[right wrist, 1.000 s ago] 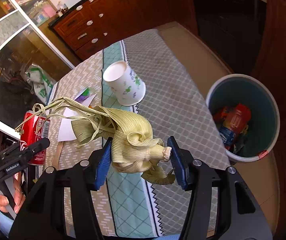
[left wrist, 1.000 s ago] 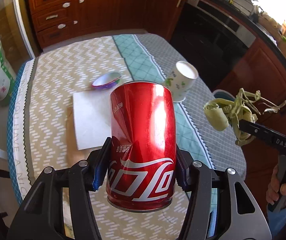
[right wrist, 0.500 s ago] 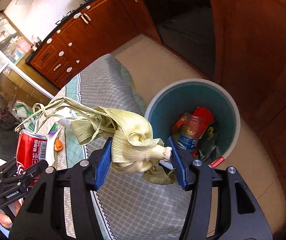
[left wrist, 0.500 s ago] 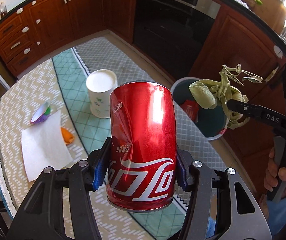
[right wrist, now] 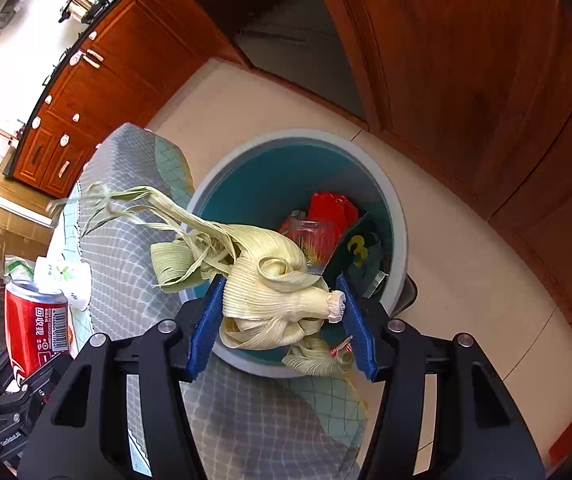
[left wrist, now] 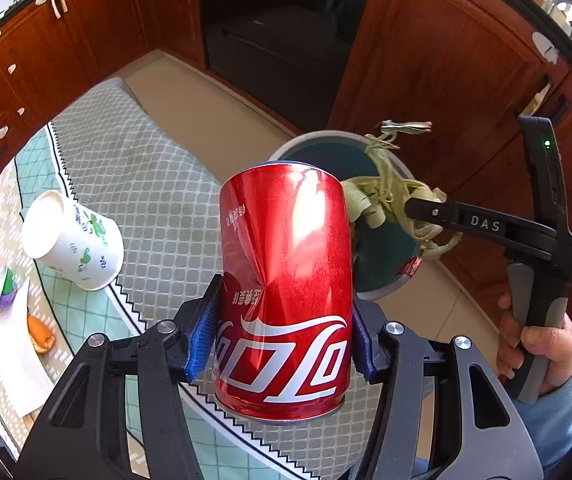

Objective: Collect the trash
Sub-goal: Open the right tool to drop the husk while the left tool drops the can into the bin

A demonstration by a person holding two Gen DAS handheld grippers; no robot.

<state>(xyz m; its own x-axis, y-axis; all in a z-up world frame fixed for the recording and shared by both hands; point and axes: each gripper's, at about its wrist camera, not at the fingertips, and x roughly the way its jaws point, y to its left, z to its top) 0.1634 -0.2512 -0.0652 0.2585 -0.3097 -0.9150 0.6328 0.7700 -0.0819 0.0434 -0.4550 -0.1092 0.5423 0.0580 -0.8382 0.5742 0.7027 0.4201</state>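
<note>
My left gripper (left wrist: 281, 338) is shut on a dented red Coca-Cola can (left wrist: 286, 280), held upright above the table's edge; the can also shows in the right wrist view (right wrist: 35, 332). My right gripper (right wrist: 279, 320) is shut on a bundle of pale corn husks (right wrist: 269, 284) and holds it over the near rim of a teal trash bin (right wrist: 390, 208) on the floor. The bin holds red wrappers and a bottle. In the left wrist view the husks (left wrist: 390, 196) hang over the bin (left wrist: 322, 148), beyond the can.
A table with a grey and teal patterned cloth (left wrist: 157, 184) carries a tipped paper cup (left wrist: 73, 240), a white napkin (left wrist: 9, 360), an orange peel (left wrist: 39, 338) and a purple wrapper (left wrist: 7, 290). Brown cabinets (right wrist: 466, 60) and an oven (left wrist: 277, 40) stand close behind the bin.
Both grippers have swung right, away from the table's middle toward the bin. The husks now hang over the bin's rim; the can has come to the table's edge.
</note>
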